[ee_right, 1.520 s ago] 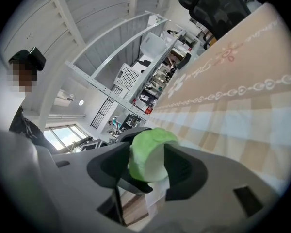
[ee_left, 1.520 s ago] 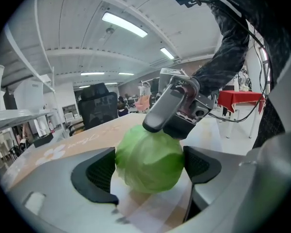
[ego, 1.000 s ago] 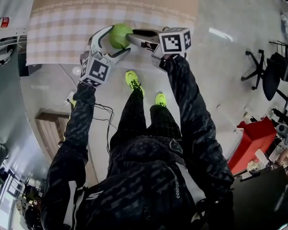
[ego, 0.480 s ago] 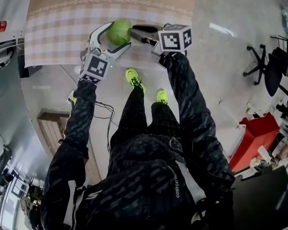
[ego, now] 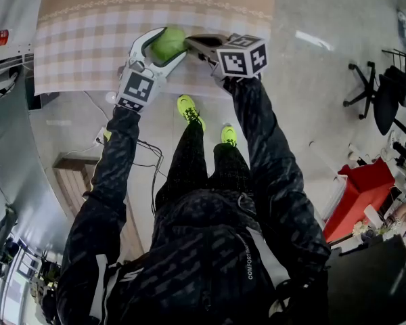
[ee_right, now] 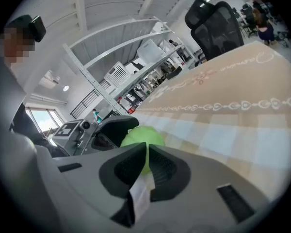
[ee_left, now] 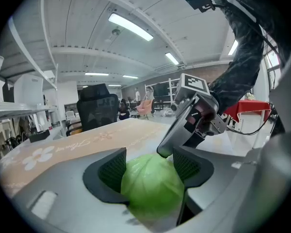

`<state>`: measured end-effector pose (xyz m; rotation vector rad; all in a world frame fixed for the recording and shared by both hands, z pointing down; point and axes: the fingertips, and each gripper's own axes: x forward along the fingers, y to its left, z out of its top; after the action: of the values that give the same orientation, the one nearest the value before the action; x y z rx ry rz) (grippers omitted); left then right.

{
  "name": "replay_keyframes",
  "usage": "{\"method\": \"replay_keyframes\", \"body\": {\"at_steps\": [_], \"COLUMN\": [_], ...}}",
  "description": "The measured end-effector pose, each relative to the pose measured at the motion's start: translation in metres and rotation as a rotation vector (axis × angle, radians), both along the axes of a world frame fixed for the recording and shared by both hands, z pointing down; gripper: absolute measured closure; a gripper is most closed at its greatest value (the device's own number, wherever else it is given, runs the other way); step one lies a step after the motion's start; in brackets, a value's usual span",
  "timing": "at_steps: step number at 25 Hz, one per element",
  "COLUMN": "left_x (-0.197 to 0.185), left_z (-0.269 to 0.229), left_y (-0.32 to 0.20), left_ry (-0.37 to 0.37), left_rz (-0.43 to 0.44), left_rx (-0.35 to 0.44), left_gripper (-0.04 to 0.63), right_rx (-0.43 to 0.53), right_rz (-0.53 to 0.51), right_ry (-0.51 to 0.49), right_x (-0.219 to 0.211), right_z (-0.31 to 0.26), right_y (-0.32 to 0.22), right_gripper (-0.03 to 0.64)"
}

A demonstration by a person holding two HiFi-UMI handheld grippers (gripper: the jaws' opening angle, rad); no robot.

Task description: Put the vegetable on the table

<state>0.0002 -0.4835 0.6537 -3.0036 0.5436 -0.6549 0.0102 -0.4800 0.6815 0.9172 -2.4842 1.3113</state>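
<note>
A round green cabbage hangs over the checked tablecloth near the table's front edge. My left gripper has it between its jaws, which are closing; both dark pads rest against its sides in the left gripper view, where the cabbage fills the gap. My right gripper comes in from the right with its tip just beside the cabbage. Its jaws are closing and stand almost together, with nothing between them; the cabbage shows beyond them.
The table's front edge runs just ahead of the person's yellow shoes. Cables and a wooden frame lie on the floor at left. An office chair and a red box stand at right.
The left gripper's jaws have drawn in around the cabbage. The right gripper's jaws have gone from wide apart to almost together. Both grippers have shifted slightly farther over the cloth.
</note>
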Motion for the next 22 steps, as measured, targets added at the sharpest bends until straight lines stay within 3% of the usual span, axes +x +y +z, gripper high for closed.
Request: {"method": "replay_keyframes", "body": {"at_steps": [5, 6, 8, 9, 15, 19, 22], "left_x": [-0.002, -0.004, -0.012, -0.018, -0.016, -0.023, -0.023], "left_z": [-0.004, -0.008, -0.018, -0.023, -0.040, -0.055, -0.058], "left_y": [-0.003, -0.004, -0.006, -0.008, 0.012, 0.037, 0.061], "left_ry": [0.027, 0.032, 0.042, 0.047, 0.073, 0.127, 0.122], "left_rz": [-0.032, -0.029, -0.022, -0.021, -0.032, -0.070, -0.076], "left_rx": [-0.018, -0.012, 0.025, 0.040, 0.025, -0.036, -0.064], "left_gripper": [0.338, 0.376, 0.541, 0.569, 0.601, 0.601, 0.601], "right_rx": [0.111, 0.125, 0.144, 0.152, 0.208, 0.199, 0.188], "right_rz": [-0.039, -0.036, -0.025, -0.022, -0.037, -0.046, -0.058], "right_ry": [0.153, 0.175, 0.203, 0.211, 0.216, 0.189, 0.179], "right_x": [-0.001, -0.002, -0.010, -0.016, -0.020, -0.025, -0.023], "right_z": [0.000, 0.000, -0.002, -0.005, -0.027, -0.043, -0.052], "right_y": [0.001, 0.001, -0.003, -0.006, 0.010, 0.028, 0.047], "right_gripper": [0.629, 0.628, 0.630, 0.630, 0.630, 0.630, 0.630]}}
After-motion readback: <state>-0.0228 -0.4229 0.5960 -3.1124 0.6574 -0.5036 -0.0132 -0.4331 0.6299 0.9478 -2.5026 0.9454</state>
